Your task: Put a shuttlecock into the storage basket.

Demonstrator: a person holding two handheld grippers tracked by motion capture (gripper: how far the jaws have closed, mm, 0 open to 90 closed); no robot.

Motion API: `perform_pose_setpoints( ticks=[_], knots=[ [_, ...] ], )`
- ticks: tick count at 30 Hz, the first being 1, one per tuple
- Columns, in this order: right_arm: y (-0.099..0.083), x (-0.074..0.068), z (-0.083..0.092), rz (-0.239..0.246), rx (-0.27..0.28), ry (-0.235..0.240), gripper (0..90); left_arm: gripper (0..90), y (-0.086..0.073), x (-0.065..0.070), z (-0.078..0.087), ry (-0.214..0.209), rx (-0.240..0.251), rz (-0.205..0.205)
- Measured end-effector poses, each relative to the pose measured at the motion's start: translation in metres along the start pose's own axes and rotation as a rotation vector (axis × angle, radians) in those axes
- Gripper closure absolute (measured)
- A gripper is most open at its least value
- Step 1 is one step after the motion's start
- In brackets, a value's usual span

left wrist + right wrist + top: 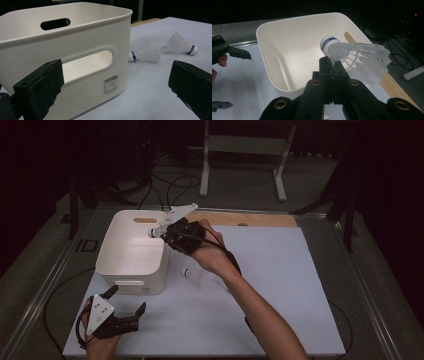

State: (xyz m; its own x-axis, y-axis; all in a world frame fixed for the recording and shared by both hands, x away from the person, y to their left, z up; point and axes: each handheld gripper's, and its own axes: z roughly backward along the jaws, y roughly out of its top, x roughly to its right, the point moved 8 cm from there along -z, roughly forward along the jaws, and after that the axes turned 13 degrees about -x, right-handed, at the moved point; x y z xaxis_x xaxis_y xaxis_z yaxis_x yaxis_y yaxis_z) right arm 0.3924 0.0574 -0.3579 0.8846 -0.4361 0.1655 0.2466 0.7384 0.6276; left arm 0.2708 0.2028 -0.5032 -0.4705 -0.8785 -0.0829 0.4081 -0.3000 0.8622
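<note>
My right gripper (pixel 157 232) is shut on a white plastic shuttlecock (pixel 352 57), pinching its skirt just behind the blue-banded cork. It holds it above the right side of a white bin (pixel 131 251), cork pointing over the open inside (pixel 287 50). My left gripper (pixel 128 299) rests low at the front left of the mat, open wide, its jaws facing the bin's near wall (pixel 82 45) with nothing between them. Two more shuttlecocks (pixel 146 52) (pixel 181 45) lie on the mat right of the bin; one (pixel 192 274) lies beside my right forearm.
A white mat (pixel 270 270) covers the table, with a wooden strip (pixel 250 219) along its far edge. Behind the table stand a white frame (pixel 245 145) and dark cables (pixel 172 182) on the floor. The bin has slot handles and a barcode label (pixel 110 84).
</note>
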Motion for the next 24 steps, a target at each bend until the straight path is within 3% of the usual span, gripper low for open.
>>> perform_pose_setpoints(
  ticks=[15,17,18,19,20,21,22,24],
  knots=[
    [0.017,-0.016,-0.013,0.027,0.014,0.031,88.3,0.4,0.000,0.000,-0.001,-0.001,-0.003,-0.002],
    [0.020,-0.018,-0.015,0.026,0.033,0.045,72.9,0.4,0.000,0.001,-0.001,0.000,-0.002,-0.005],
    [0.020,-0.018,-0.015,0.026,0.033,0.045,72.9,0.4,0.000,0.001,-0.001,0.000,-0.002,-0.005],
    [0.022,-0.018,-0.015,0.016,0.047,0.045,62.3,0.4,-0.001,0.001,-0.001,0.002,-0.004,-0.008],
    [0.022,-0.018,-0.015,0.016,0.047,0.045,62.3,0.4,-0.001,0.001,-0.001,0.002,-0.004,-0.008],
    [0.023,-0.016,-0.013,-0.005,0.071,0.046,49.1,0.4,-0.001,0.000,-0.001,0.002,-0.004,-0.006],
    [0.023,-0.013,-0.011,-0.023,0.080,0.053,42.6,0.4,-0.001,0.000,0.000,0.002,-0.003,-0.004],
    [0.020,-0.008,-0.009,-0.049,0.079,0.036,36.7,0.4,-0.001,0.000,0.000,0.002,-0.002,-0.004]
  ],
)
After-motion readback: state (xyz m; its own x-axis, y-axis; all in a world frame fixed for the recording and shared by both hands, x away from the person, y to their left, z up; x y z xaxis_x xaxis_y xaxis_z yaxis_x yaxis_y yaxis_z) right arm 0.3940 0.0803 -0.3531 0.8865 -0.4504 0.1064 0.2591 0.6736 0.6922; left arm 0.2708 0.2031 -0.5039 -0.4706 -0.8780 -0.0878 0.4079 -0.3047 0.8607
